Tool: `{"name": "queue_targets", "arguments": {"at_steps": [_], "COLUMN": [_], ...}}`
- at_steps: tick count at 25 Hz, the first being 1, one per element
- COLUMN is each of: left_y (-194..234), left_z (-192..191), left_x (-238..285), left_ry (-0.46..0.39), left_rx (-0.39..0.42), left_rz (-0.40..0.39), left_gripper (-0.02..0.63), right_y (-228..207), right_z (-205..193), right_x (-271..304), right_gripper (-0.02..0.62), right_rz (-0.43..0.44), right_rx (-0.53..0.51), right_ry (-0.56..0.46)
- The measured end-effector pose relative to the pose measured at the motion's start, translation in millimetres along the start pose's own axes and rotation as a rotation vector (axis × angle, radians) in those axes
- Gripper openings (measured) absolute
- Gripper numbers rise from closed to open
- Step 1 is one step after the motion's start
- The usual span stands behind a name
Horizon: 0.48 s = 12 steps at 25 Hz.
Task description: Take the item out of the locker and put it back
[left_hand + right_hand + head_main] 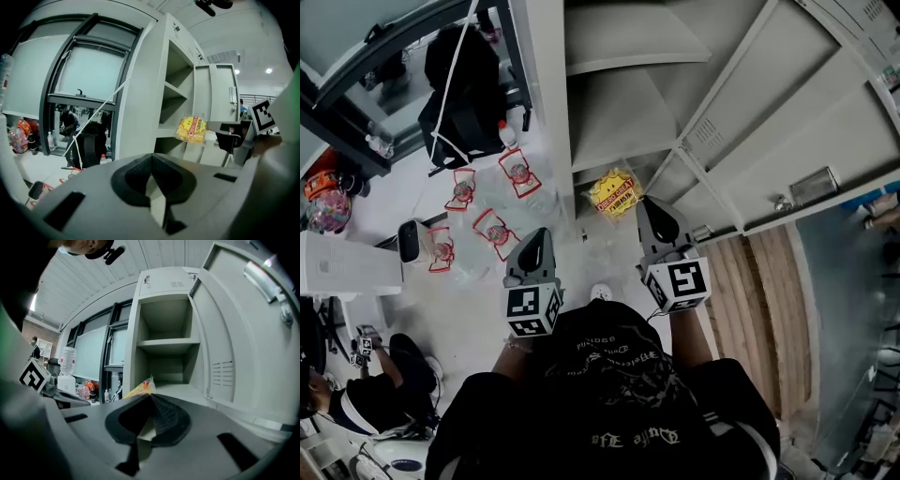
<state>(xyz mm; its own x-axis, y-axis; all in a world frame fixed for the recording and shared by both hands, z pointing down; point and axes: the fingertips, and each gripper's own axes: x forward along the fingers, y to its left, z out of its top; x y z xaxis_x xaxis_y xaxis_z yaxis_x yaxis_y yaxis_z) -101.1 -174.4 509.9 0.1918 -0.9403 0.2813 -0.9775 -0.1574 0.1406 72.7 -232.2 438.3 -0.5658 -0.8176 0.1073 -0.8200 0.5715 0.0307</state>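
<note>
A yellow snack bag [616,192] hangs in front of the open grey locker [619,122], level with its lower shelves. My right gripper [649,208] is shut on the bag's edge. In the right gripper view the bag [140,388] peeks out just past the closed jaw tips of the right gripper [151,397], with the empty locker shelf [168,341] ahead. From the left gripper view the bag [191,129] dangles beside the locker [173,89]. My left gripper [542,236] stays left of the bag, shut and empty, jaws [151,159] meeting.
The locker door [787,141] stands swung open to the right. Several plastic bottles with red wraps [492,202] lie on the floor at left, near a black backpack [459,103]. A person [356,394] sits at lower left. Wood flooring [759,309] runs at right.
</note>
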Motion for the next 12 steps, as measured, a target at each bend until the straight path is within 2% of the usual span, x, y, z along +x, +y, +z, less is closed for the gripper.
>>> {"name": "queue_targets", "arguments": {"at_steps": [7, 12], "left_y": [-11.5, -22.7], "left_z": [20.0, 42.5], "left_x": [6.7, 9.6], "left_ry": [-0.040, -0.100], "left_rx": [0.017, 0.048], "left_rz": [-0.020, -0.041], "left_gripper": [0.006, 0.006], "right_y": [-4.6, -7.8], "right_z": [50.0, 68.7], "right_x": [-9.7, -13.1], "right_gripper": [0.003, 0.003], "right_rz": [-0.006, -0.014], "right_rx": [0.018, 0.015], "right_ry": [-0.124, -0.169]}}
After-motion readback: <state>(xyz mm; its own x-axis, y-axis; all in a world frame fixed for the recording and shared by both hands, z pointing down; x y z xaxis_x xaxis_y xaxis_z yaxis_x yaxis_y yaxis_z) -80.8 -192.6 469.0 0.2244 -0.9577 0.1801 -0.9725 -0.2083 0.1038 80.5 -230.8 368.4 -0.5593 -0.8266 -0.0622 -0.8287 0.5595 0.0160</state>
